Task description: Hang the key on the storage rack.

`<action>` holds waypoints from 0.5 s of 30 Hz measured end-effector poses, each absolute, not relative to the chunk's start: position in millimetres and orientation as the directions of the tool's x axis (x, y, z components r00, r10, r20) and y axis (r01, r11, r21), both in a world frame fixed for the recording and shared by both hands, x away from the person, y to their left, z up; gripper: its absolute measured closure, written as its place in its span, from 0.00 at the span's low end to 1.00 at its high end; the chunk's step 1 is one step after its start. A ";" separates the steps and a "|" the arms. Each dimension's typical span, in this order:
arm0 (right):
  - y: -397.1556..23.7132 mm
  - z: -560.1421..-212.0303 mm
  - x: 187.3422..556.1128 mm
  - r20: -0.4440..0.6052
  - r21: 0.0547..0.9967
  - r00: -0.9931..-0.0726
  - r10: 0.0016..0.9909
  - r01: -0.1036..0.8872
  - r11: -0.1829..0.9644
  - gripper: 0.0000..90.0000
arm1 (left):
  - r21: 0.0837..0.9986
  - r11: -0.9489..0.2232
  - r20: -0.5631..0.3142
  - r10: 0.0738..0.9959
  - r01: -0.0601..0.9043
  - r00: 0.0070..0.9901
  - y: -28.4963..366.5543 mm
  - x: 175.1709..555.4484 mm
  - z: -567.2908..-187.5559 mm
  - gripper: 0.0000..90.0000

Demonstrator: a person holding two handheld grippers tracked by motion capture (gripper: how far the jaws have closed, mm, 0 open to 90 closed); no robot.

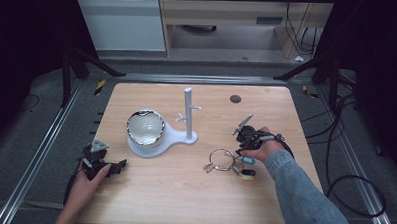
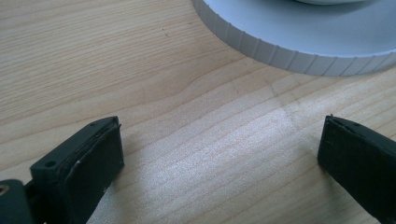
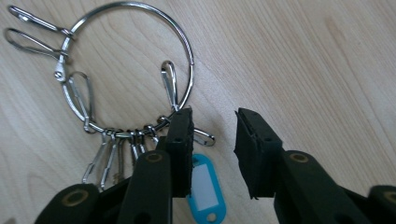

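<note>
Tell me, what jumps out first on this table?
A white plastic stand with a branched post sits mid-table, a shiny silver bowl on its round base. To its right lies a large metal key ring hung with clips and a blue plastic tag. The right claw hovers open beside that ring.

The left arm of the right tongs [image 3: 212,140] covers part of the key ring [image 3: 135,65] and the blue tag [image 3: 205,186] beneath it, the white stand base [image 2: 299,42] ahead of the left tongs [image 2: 219,154] runs off the top edge, and the small tags by the ring stay too tiny to read from above.
</note>
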State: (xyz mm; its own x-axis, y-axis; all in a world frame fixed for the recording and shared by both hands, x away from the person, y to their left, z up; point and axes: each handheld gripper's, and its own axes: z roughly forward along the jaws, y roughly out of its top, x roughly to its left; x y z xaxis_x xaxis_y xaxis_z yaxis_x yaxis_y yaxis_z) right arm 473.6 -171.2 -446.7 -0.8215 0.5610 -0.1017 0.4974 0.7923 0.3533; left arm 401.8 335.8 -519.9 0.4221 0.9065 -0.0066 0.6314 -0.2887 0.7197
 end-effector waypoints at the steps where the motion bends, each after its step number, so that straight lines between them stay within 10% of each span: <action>1: -170.4 -449.2 476.1 -0.101 0.340 -0.828 0.552 0.493 0.801 0.71 | 0.720 -0.289 -0.007 0.907 0.632 0.422 335.7 401.8 -519.9 0.00; 15: -160.3 -461.5 482.3 -0.071 0.242 -0.885 0.461 0.433 0.869 0.78 | 0.719 -0.291 -0.005 0.906 0.631 0.424 335.9 401.7 -519.8 0.00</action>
State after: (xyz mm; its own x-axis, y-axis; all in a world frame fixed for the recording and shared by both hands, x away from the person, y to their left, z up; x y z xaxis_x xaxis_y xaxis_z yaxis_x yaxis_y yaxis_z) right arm 482.3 -160.3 -461.5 -0.8848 0.4605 -0.0712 0.4326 0.8686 0.2416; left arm 401.7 335.9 -519.8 0.4241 0.9056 -0.0054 0.6314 -0.2914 0.7186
